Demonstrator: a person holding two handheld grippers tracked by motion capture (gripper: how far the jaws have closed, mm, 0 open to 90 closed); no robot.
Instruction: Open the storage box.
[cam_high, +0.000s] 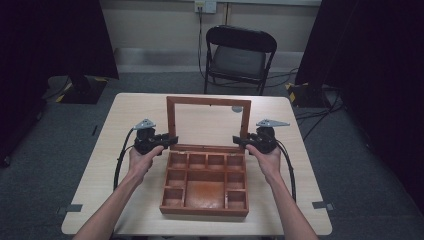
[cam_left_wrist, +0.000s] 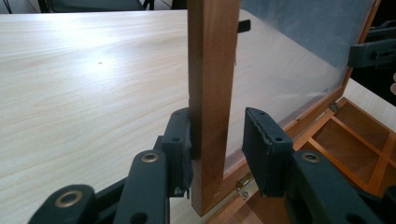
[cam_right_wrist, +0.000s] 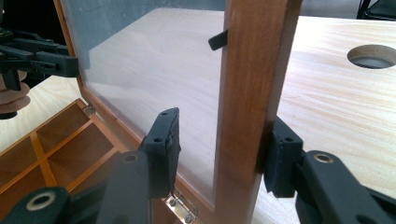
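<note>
A pale wooden bench (cam_high: 125, 115) in a dim room with a black folding chair (cam_high: 240, 55) at upper centre carries an open wooden box (cam_high: 205, 187) at mid-frame.

The box's glazed lid (cam_high: 208, 122) is stood upright above the compartments, and its side rails are straddled low down by the left tool (cam_high: 161, 141) at left of centre and the right tool (cam_high: 245, 142) at right of centre. In the left gripper view the rail is touched by one pad, a gap being left at the other; the left tool is judged all but closed on the lid, the right tool likewise part open around its rail. The frame is judged stiff and light, the pane fragile and slippery, so hold is best taken on the wooden rails near the hinges (cam_left_wrist: 243, 188), never on the pane.
</note>
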